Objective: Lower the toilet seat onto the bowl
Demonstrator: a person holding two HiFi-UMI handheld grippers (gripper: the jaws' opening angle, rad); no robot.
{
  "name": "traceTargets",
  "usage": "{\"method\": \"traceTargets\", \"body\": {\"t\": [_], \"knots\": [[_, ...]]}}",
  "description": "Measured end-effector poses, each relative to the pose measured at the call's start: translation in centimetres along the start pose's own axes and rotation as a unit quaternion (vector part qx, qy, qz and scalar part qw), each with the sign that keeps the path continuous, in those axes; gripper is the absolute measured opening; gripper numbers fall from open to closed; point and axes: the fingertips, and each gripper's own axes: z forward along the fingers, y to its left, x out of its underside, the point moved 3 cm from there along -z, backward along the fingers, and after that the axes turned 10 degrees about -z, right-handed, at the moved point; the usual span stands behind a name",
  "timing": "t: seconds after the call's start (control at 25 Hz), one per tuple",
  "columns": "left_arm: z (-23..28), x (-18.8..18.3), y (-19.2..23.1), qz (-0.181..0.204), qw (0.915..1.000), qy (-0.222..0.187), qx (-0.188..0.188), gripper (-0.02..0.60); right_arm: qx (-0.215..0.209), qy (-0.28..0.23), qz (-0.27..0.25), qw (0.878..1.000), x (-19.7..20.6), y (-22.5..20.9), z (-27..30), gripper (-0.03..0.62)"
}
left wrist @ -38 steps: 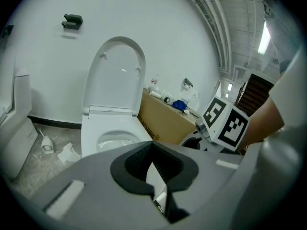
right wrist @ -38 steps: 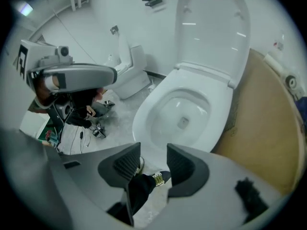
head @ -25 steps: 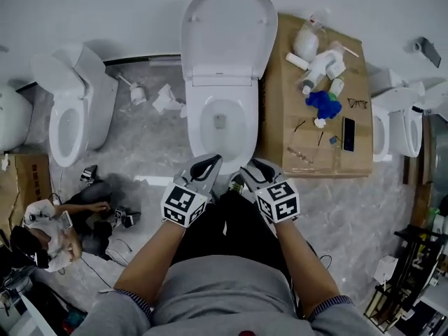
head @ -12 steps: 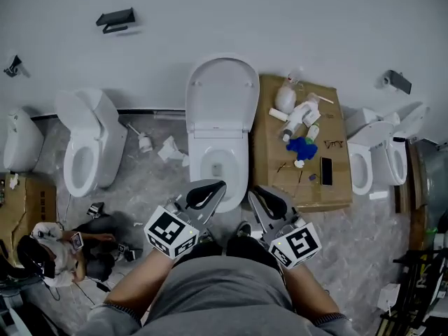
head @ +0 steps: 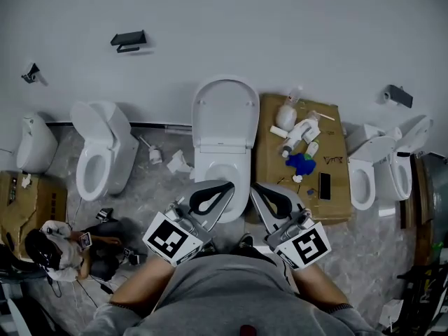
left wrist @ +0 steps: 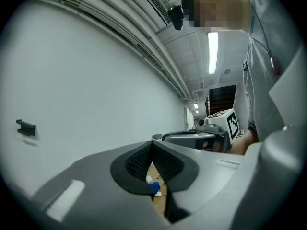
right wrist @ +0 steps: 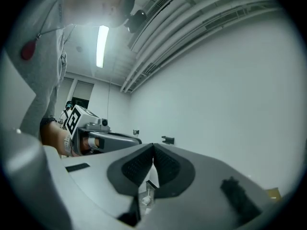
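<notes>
The white toilet (head: 222, 176) stands in the middle of the head view. Its lid (head: 225, 110) leans upright against the wall, and a ring lies around the bowl opening. Both grippers hover in front of the bowl's near edge, held level and touching nothing. My left gripper (head: 229, 185) (left wrist: 151, 145) is shut, pads together, with nothing between them. My right gripper (head: 254, 187) (right wrist: 153, 147) has just been closing its jaws and is now shut, also on nothing. Each gripper view shows the other gripper alongside and the bare white wall ahead.
A second toilet (head: 98, 161) stands to the left and another (head: 369, 173) to the right. A cardboard box (head: 280, 180) beside the bowl carries bottles, a blue cloth (head: 302, 162) and a phone (head: 324, 185). A person (head: 63, 247) crouches at the lower left.
Both grippers have lifted away from the bowl's front toward the camera. The head view has tilted up, so the toilet looks smaller and more wall shows.
</notes>
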Motion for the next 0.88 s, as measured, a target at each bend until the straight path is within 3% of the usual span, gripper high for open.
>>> {"method": "traceTargets", "body": {"t": [0.32,0.68,0.88], "knots": [[1.5,-0.4,0.0,0.007,0.9995,-0.002,-0.03,0.009,-0.025,-0.005,0.002,1.0,0.1,-1.9,-0.3,0.015],[2.6,0.3,0.7,-0.004,0.9992,0.005,-0.039,0.008,-0.04,-0.003,0.002,0.999,1.0,-2.6,0.1,0.015],[3.4,0.2,0.7,0.016,0.9988,0.0,-0.046,0.008,-0.043,0.002,0.005,0.999,1.6,-3.2,0.1,0.015]]}}
